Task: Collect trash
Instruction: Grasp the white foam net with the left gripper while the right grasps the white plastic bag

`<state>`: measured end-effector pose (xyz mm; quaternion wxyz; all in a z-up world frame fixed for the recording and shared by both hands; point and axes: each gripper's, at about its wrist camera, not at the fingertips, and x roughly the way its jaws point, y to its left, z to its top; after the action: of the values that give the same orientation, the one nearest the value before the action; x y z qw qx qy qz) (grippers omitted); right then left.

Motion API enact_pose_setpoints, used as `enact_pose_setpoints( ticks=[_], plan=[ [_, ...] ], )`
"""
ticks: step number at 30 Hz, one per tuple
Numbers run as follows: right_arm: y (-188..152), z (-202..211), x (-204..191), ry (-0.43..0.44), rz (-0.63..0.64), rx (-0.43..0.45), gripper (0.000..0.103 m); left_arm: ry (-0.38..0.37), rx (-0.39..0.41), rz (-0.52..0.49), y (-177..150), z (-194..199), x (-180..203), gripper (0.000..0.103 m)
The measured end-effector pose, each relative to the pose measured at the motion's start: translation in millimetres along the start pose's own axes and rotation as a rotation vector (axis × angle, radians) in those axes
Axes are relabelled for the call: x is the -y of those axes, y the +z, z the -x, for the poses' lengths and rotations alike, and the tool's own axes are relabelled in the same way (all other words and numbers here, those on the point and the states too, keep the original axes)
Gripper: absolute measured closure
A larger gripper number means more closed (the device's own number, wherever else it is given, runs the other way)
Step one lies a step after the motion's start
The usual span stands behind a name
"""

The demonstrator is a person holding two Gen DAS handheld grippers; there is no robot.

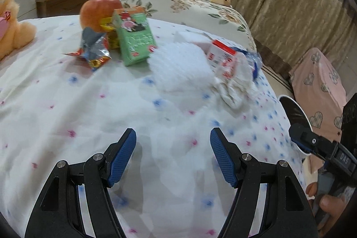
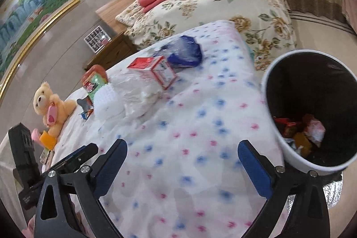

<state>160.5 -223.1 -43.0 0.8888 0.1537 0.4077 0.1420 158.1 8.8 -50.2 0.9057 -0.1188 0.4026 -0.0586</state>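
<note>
Trash lies on a white dotted bedspread [image 1: 89, 108]: a green carton [image 1: 133, 41], a foil snack wrapper [image 1: 93, 48], a white foam sheet [image 1: 183, 66], crumpled white plastic [image 1: 232, 84] and a red-and-white carton [image 1: 221, 52]. In the right wrist view the red-and-white carton [image 2: 154, 70], a blue plastic bag [image 2: 185, 50] and the foam sheet [image 2: 107, 102] show. A white bin [image 2: 274, 126] with trash inside stands at the bed's right edge. My left gripper [image 1: 173, 155] is open and empty above the bedspread. My right gripper [image 2: 181, 168] is open and empty beside the bin.
An apple [image 1: 98, 12] sits behind the green carton. A teddy bear [image 2: 51, 106] sits at the bed's left. A second bed [image 2: 212, 10] with floral cover, a wooden nightstand [image 1: 67, 1], curtains and a pink covered object [image 1: 321, 86] lie beyond.
</note>
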Motion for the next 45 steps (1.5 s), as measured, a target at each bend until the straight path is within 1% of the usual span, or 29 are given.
enact_pose_setpoints(
  ticks=[6,11,17,19,20,21,22,23,24,25,26,27,28,30,31,33,40,45],
  plan=[
    [12.1,-13.4,-18.9,0.018,0.037,0.014,0.003,0.021,0.008,0.007,17.5,-6.7,-8.5,0.033],
    [23.0,-29.1,-26.9,0.039,0.043,0.010,0.003,0.011,0.007,0.031,30.3,-16.9,-15.7,0.033],
    [33.8,-47.0,-32.6,0.036,0.066,-0.002,0.005,0.020,-0.004,-0.011,39.9,-32.7,-9.9,0.033],
    [36.5,-53.9,-32.7,0.035,0.069,-0.015,0.013,0.026,-0.005,-0.023,43.1,-36.7,-8.2,0.033],
    [37.4,-57.8,-32.6,0.034,0.068,-0.024,0.016,0.025,-0.003,-0.024,45.1,-38.7,-7.9,0.037],
    [38.6,-62.8,-31.8,0.030,0.065,-0.034,0.021,0.019,-0.001,-0.025,47.6,-40.9,-7.7,0.044],
    [39.0,-65.7,-31.1,0.028,0.063,-0.039,0.024,0.015,-0.004,-0.026,49.7,-42.8,-7.5,0.048],
    [39.4,-69.0,-30.1,0.028,0.059,-0.045,0.029,0.010,-0.009,-0.028,51.3,-46.1,-7.0,0.056],
    [39.9,-70.7,-29.1,0.030,0.056,-0.047,0.034,0.004,-0.015,-0.028,52.3,-48.4,-7.1,0.069],
    [40.2,-71.9,-29.6,0.032,0.056,-0.044,0.040,-0.004,-0.022,-0.028,52.8,-50.3,-7.2,0.077],
    [40.4,-72.6,-31.1,0.037,0.061,-0.043,0.047,-0.012,-0.029,-0.031,52.4,-51.5,-7.0,0.087],
    [39.8,-74.0,-32.5,0.050,0.066,-0.052,0.065,-0.020,-0.032,-0.038,52.2,-51.9,-6.2,0.089],
    [38.8,-74.9,-33.4,0.059,0.066,-0.058,0.080,-0.025,-0.025,-0.043,51.7,-50.0,-5.5,0.090],
    [36.1,-73.9,-33.6,0.066,0.061,-0.061,0.087,-0.033,0.000,-0.057,50.3,-43.1,-3.7,0.093],
    [34.2,-72.1,-33.6,0.069,0.061,-0.059,0.091,-0.034,0.004,-0.059,49.4,-41.0,-3.1,0.093],
    [30.7,-67.7,-32.0,0.074,0.051,-0.058,0.095,-0.038,0.008,-0.056,46.1,-37.0,-3.3,0.094],
    [19.9,-43.8,-25.6,0.082,0.036,-0.041,0.096,-0.074,0.031,-0.017,30.4,-15.5,-3.2,0.095],
    [12.7,-27.4,-19.5,0.078,0.024,-0.024,0.096,-0.111,0.025,-0.018,17.7,-4.7,6.9,0.095]
  ],
)
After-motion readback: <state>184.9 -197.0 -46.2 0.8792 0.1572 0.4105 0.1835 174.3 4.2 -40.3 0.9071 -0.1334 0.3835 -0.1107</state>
